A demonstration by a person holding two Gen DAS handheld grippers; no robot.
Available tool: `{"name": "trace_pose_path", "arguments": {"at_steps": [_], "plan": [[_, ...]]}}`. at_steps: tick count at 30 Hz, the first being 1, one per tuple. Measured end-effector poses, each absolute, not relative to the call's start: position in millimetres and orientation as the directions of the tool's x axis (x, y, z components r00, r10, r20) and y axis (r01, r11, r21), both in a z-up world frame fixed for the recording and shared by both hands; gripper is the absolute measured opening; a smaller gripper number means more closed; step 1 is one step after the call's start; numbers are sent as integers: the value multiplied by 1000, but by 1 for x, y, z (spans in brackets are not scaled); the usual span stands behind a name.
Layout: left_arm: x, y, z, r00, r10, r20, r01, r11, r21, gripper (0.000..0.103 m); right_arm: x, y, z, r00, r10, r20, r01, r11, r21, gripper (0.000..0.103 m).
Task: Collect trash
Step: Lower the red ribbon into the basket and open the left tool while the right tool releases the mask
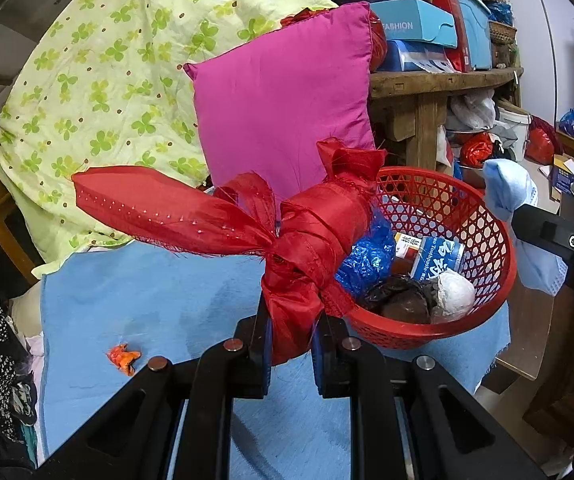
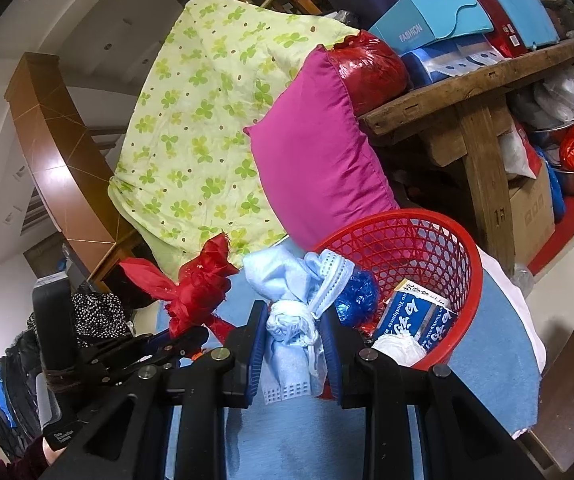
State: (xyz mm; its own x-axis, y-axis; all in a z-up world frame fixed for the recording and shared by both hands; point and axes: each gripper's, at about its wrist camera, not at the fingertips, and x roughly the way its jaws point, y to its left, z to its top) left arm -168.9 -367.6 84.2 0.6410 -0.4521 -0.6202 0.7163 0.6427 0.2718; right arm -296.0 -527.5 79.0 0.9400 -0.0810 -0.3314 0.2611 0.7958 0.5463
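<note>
The left gripper (image 1: 291, 354) has its fingers clamped on a knotted red cloth (image 1: 307, 240) at the lower centre of its view, just left of the red basket (image 1: 499, 280). The right gripper (image 2: 293, 360) pinches a knotted light blue cloth (image 2: 287, 320) at lower centre, beside the basket's rim. An orange scrap (image 1: 124, 357) lies on the blue mat (image 1: 147, 300) at lower left.

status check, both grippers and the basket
Left gripper shut on red rag. Right gripper shut on blue rag. Basket ahead, part full. Nothing blocking.
</note>
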Motion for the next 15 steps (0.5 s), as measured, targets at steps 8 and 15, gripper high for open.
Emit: {"name": "trace_pose_path", "arguments": {"at_steps": [8,15], "plan": [[-163,-379,80,630,-455,-629,726,633,269,18,-292,-536,76,937,-82,-339,269,790,552,29],[-162,-389,79,626,-463,-627,734,622,273,18,-292,-541,74,935,-92,-342,278,788,549,29]]}}
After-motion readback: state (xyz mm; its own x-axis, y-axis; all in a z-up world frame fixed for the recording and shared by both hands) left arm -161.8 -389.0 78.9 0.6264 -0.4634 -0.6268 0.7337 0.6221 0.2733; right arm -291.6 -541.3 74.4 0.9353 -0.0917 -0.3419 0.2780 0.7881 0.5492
